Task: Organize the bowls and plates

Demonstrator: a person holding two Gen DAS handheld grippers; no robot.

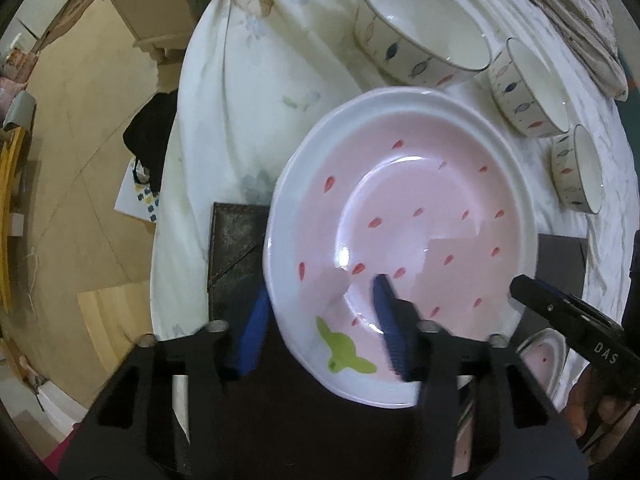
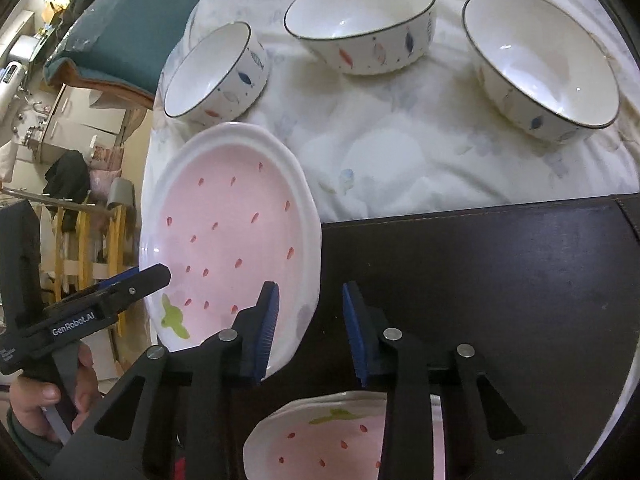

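Note:
My left gripper (image 1: 320,320) is shut on the near rim of a large pink strawberry plate (image 1: 404,220), one blue pad under the rim and one on top. The plate is held tilted above a dark mat (image 1: 236,256). The same plate (image 2: 228,236) and the left gripper (image 2: 148,280) show at the left of the right wrist view. My right gripper (image 2: 310,328) is open and empty, its fingers astride the plate's right edge over the mat (image 2: 500,280). A smaller pink strawberry plate (image 2: 340,440) lies below it. Three white leaf-patterned bowls (image 2: 216,72) (image 2: 360,20) (image 2: 540,60) stand on the cloth behind.
A white floral cloth (image 2: 400,152) covers the round table. The table edge falls away at the left to a wooden floor (image 1: 80,140). A folded fabric (image 1: 580,20) lies at the far right. Furniture and a teal cushion (image 2: 132,28) stand beyond.

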